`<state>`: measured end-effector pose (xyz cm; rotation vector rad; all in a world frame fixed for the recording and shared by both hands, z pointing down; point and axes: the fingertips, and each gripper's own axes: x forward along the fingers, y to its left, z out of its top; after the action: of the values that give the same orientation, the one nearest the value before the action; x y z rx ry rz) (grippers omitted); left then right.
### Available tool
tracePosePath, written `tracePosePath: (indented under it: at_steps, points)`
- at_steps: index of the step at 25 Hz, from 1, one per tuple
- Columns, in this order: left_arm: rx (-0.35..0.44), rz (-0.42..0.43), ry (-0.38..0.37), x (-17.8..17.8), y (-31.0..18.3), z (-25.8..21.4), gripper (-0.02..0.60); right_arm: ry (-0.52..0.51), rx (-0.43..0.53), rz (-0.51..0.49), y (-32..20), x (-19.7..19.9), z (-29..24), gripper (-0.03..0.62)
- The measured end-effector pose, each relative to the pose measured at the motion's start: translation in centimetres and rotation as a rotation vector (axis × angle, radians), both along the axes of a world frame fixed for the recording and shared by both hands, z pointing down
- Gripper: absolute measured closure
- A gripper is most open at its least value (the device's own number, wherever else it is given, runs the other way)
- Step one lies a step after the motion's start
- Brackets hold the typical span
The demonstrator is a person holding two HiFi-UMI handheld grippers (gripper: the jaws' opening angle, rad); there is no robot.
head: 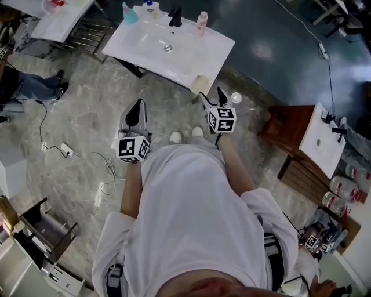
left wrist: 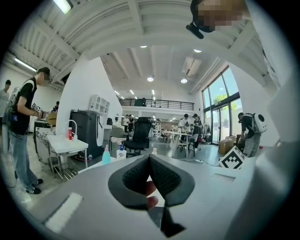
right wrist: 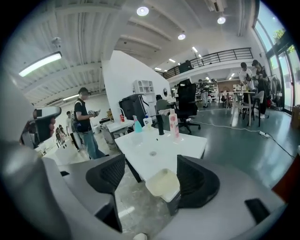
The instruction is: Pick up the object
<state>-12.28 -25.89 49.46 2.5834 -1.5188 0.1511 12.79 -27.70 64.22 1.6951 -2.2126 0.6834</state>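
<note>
A pale cream dish [head: 200, 83] sits on the near corner of the white sink counter [head: 145, 43]. In the right gripper view the dish [right wrist: 163, 183] shows in the gap between the jaws, a little beyond them and untouched. My right gripper [head: 212, 96] is open and hovers just short of that corner; in its own view the right gripper [right wrist: 150, 176] has nothing pressed between its pads. My left gripper [head: 137, 107] hangs over the marble floor to the left, away from the counter. The left gripper [left wrist: 150, 158] is shut with its tips meeting.
On the counter's far edge stand a teal bottle [head: 128, 13], a black faucet [head: 175, 17] and a pink bottle [head: 202, 21]. A second white basin [head: 322, 139] on a wooden stand is at the right. A cable [head: 87, 155] lies on the floor. A person [right wrist: 86, 122] stands beyond the counter.
</note>
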Motion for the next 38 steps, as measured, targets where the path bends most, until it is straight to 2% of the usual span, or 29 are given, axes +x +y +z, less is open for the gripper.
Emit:
tracePosePath:
  at_steps: [2,12,17,23,29,36,38]
  points:
    - [-0.008,-0.043,-0.013,-1.2,0.5,0.1,0.583,-0.003,-0.044,-0.013,-0.8,-0.1,2.0,0.227]
    - [-0.064,-0.295,-0.058,-7.5,4.5,0.4,0.583,0.025,-0.247,-0.065,-4.1,-0.2,11.3,0.180]
    - [-0.091,-0.388,-0.072,-9.2,6.6,0.9,0.583,0.050,-0.315,-0.089,-5.0,-0.4,14.2,0.148]
    - [-0.114,-0.447,-0.074,-9.9,7.9,1.3,0.583,0.050,-0.375,-0.086,-5.8,-0.5,16.4,0.143]
    - [-0.115,-0.472,-0.081,-10.2,8.0,1.1,0.583,0.043,-0.427,-0.071,-6.0,-0.2,18.1,0.152]
    - [-0.124,-0.473,-0.081,-10.0,7.5,1.5,0.583,0.054,-0.440,-0.050,-6.2,0.7,18.4,0.234]
    - [-0.122,-0.469,-0.083,-9.9,7.3,1.5,0.583,0.087,-0.441,-0.045,-6.2,1.0,18.2,0.263]
